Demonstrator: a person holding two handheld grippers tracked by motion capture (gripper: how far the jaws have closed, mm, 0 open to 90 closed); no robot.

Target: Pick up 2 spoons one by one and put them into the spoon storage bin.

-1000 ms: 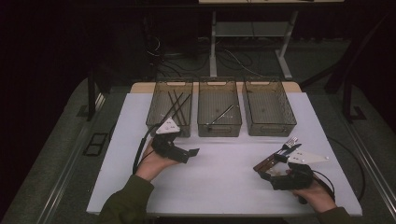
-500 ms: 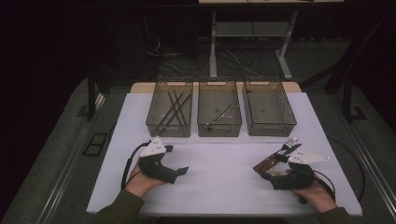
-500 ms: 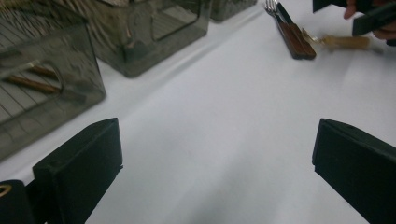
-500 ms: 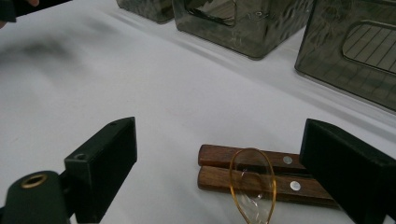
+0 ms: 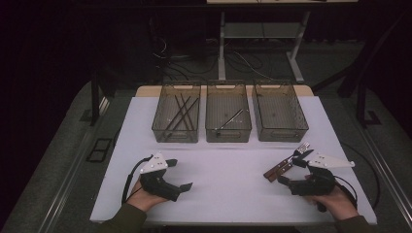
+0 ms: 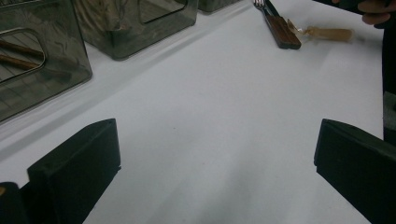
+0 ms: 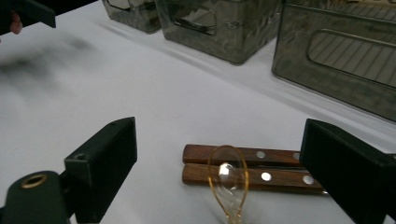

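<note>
Right gripper (image 5: 291,172) sits low with jaws spread wide, 2 wood-handled utensils (image 7: 252,171) and a clear plastic spoon (image 7: 227,179) lying between them on the white table (image 5: 233,184). Left gripper (image 5: 177,174) also gapes, empty.

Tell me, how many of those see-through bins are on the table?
3, in a row at the table's far side: the left bin holds dark sticks, the middle bin one utensil, the right bin looks empty.

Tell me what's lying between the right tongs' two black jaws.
In the right gripper view, two wooden-handled utensils lie side by side on the white table, with a clear amber plastic spoon resting across them, all between the open right tongs.
</note>
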